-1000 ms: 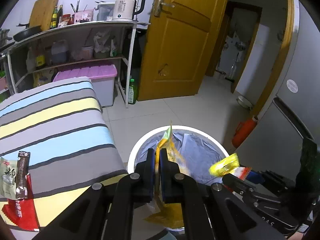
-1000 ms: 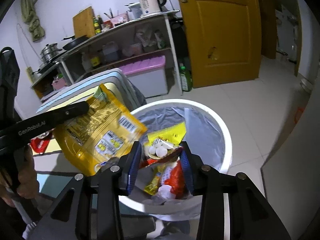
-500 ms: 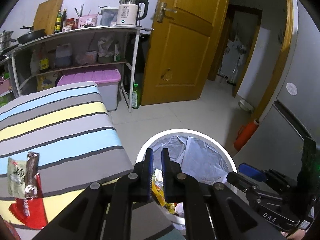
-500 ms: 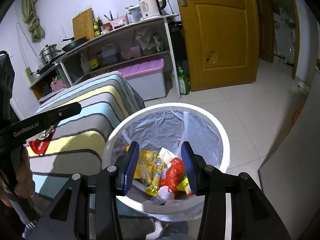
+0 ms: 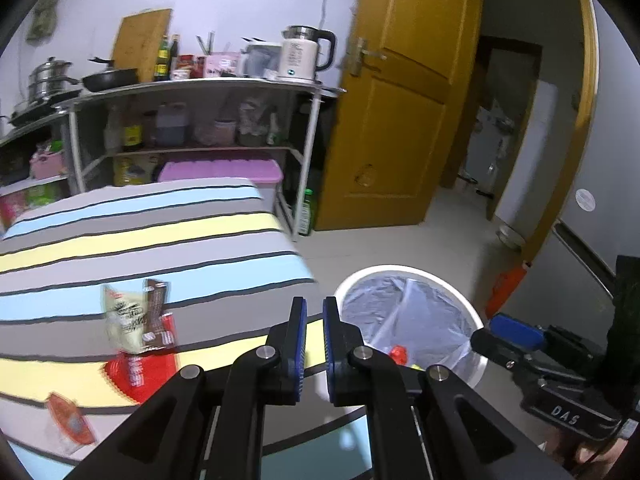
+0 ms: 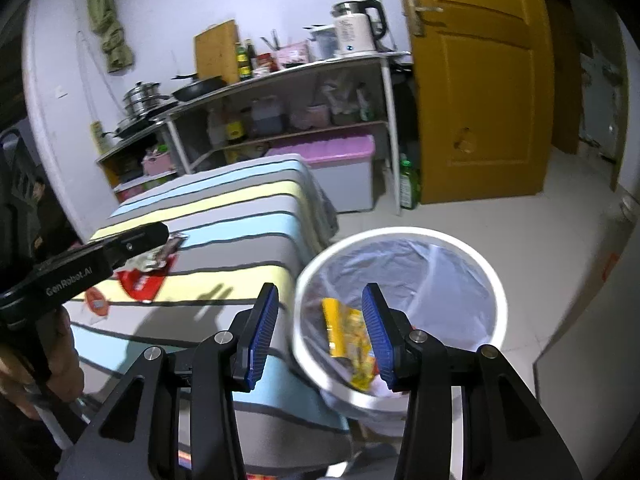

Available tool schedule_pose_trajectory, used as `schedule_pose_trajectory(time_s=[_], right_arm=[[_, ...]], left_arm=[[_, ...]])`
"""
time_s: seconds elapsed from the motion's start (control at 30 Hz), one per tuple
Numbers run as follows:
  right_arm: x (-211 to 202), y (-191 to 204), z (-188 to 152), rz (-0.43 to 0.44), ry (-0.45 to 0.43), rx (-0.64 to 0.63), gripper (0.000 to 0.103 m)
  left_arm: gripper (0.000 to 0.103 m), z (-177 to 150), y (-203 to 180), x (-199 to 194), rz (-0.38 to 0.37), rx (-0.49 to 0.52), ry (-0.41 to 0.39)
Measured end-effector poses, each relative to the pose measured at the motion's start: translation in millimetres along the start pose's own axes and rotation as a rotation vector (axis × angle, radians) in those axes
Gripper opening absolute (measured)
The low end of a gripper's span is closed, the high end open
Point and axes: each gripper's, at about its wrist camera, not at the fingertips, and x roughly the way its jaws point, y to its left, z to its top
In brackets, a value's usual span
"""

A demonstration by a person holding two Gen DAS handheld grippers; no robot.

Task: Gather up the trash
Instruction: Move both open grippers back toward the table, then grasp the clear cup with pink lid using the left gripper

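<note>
Both tools empty, left tool (image 5: 311, 312) nearly clenched, right tool (image 6: 320, 312) released over the bin (image 6: 404, 236) now holding dropped wrappers (image 6: 348, 332), left aimed toward remaining trash (image 5: 136, 332) on the striped bed (image 5: 160, 240) for the next pick.

At twelve o'clock a metal shelf rack (image 5: 200, 92) carries a white kettle (image 5: 302, 56), a cutting board (image 5: 140, 44), a black pan (image 5: 110, 78) and steel pots (image 5: 50, 80). Beneath sits a purple-lidded box (image 5: 220, 170); at one o'clock, an open yellow door (image 5: 400, 92).
</note>
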Motion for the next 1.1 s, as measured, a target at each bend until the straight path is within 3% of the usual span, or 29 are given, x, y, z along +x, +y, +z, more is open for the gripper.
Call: schedule_pose_trajectory(time_s=[0.33, 0.4, 0.47, 0.7, 0.87, 1.1], right_arm=[[5, 58, 1, 0.098, 0.014, -0.082, 0.045], [8, 68, 2, 0.113, 0.019, -0.097, 0.045], [10, 79, 2, 0.127, 0.024, -0.113, 0.045], [22, 107, -1, 0.174, 0.045, -0.154, 0.045], [30, 122, -4, 0.193, 0.065, -0.175, 0.045], [42, 138, -4, 0.207, 0.092, -0.199, 0.045]], left_arm=[[0.007, -21, 57, -42, 0.12, -0.039, -0.022], [0.012, -25, 68, -49, 0.141, -0.047, -0.024], [0.026, -29, 80, -54, 0.164, -0.055, -0.027], [0.029, -49, 119, -73, 0.24, -0.083, -0.03], [0.038, -62, 140, -78, 0.278, -0.093, -0.021], [0.047, -79, 164, -76, 0.278, -0.096, 0.005]])
